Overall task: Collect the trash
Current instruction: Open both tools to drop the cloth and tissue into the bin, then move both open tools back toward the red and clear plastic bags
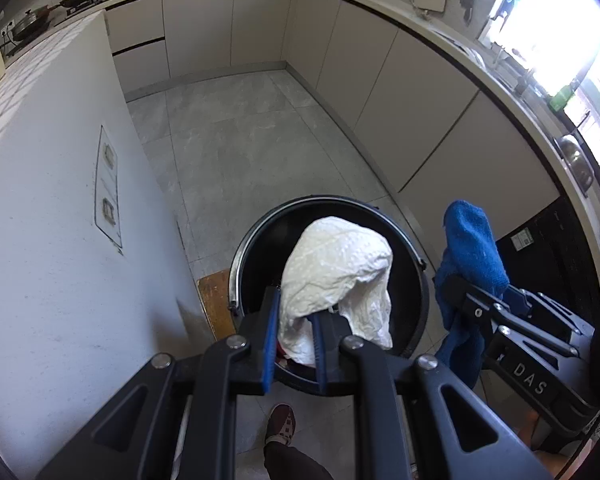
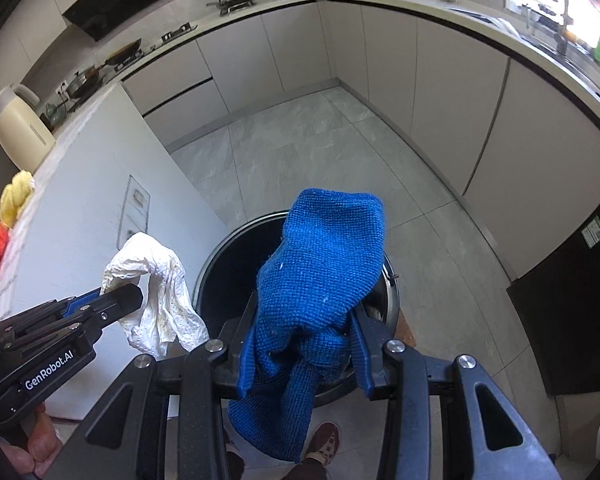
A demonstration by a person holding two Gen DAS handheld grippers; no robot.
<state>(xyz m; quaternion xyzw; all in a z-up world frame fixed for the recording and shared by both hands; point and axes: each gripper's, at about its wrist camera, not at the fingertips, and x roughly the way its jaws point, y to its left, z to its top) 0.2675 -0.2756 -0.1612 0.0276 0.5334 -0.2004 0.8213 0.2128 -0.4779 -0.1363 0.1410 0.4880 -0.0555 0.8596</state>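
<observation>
Below: black bin (image 1: 256, 240) stands on the floor.
Cloth: blue cloth (image 2: 320, 264) hangs over the bin, right gripper (image 2: 304, 344) jaws clenched on it.
Paper: crumpled white paper towel (image 1: 336, 272) over the bin, left gripper (image 1: 296, 340) jaws grasping it.

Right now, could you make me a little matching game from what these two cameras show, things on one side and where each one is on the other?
Things:
1. white paper towel
2. blue cloth
3. black bin
4. yellow and red bags

Places:
A. on the floor below both grippers
B. held in the right gripper
C. on the white counter at far left
D. held in the left gripper

Pairs: 1-D, 2-B, 3-A, 4-C
</observation>
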